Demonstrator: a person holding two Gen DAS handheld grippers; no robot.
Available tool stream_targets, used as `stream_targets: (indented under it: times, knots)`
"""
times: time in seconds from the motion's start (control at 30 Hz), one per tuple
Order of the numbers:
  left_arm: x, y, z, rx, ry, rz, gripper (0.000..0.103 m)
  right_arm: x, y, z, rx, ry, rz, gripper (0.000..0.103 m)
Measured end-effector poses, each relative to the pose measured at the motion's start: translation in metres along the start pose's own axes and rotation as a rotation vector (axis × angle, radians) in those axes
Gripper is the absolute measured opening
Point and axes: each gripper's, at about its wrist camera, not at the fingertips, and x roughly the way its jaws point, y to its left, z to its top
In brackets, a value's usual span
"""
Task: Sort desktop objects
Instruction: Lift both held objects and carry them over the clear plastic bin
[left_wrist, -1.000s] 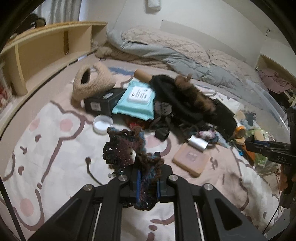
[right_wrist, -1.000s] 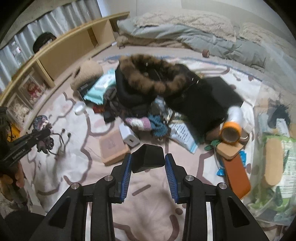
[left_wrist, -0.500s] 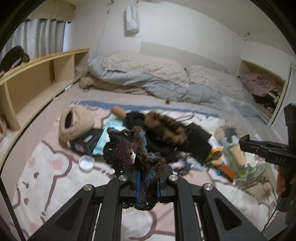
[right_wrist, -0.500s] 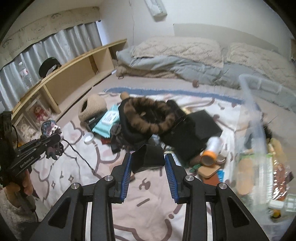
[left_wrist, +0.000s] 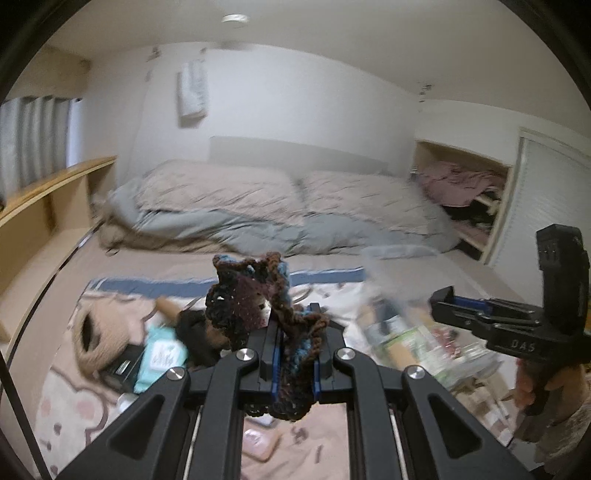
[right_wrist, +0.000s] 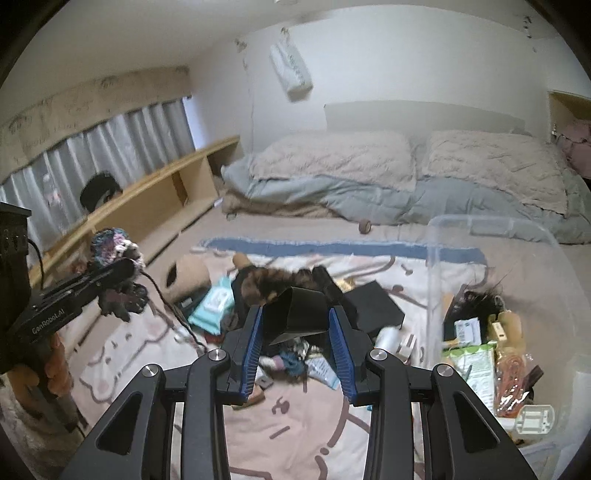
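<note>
My left gripper (left_wrist: 294, 328) is shut on a dark crocheted yarn piece (left_wrist: 251, 299) in purple, brown and blue, held high above the rug. From the right wrist view the same yarn piece (right_wrist: 118, 254) bunches at the left gripper's (right_wrist: 125, 269) tip, with a strand trailing down. My right gripper (right_wrist: 295, 321) is shut on a small black box (right_wrist: 297, 314), also held up over the clutter. A pile of loose items lies on the pink patterned rug (right_wrist: 295, 435) below: a fur-trimmed black garment (right_wrist: 280, 280), a teal wipes pack (right_wrist: 214, 302), a beige knitted hat (right_wrist: 188, 277).
A clear plastic bin (right_wrist: 491, 332) with several items inside stands at the right. A bed with grey and beige bedding (right_wrist: 369, 177) runs along the back wall. A low wooden shelf (right_wrist: 147, 199) lines the left side. A person's hand (left_wrist: 532, 380) holds the right gripper.
Both grippers rose well above the rug and tipped up, so more of the bed and wall shows. Each kept its hold: left on the yarn piece, right on the black box.
</note>
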Motion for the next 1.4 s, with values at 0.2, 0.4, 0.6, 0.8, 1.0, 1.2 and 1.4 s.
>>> stream_targets:
  times: [0.2, 0.4, 0.6, 0.8, 1.0, 1.2, 1.4]
  knots:
    - [-0.007, -0.036, 0.045, 0.070, -0.047, -0.063, 0.013, -0.041, -0.005, 0.029, 0.023, -0.090, -0.021, 0.037]
    - [-0.010, -0.074, 0.087, 0.112, -0.085, -0.145, 0.013, -0.078, -0.024, 0.055, 0.086, -0.163, -0.043, 0.037]
    - [-0.007, -0.114, 0.122, 0.141, -0.125, -0.219, 0.013, -0.105, -0.058, 0.063, 0.165, -0.242, -0.125, 0.037]
    - [0.017, -0.166, 0.146, 0.187, -0.126, -0.287, 0.013, -0.107, -0.106, 0.053, 0.244, -0.238, -0.207, 0.037]
    - [0.048, -0.213, 0.142, 0.210, -0.127, -0.335, 0.013, -0.103, -0.150, 0.037, 0.313, -0.202, -0.276, 0.037]
    - [0.096, -0.238, 0.109, 0.203, -0.048, -0.374, 0.013, -0.084, -0.180, 0.021, 0.359, -0.106, -0.327, 0.036]
    - [0.144, -0.249, 0.082, 0.194, 0.071, -0.384, 0.013, -0.058, -0.212, 0.001, 0.406, -0.002, -0.404, 0.037]
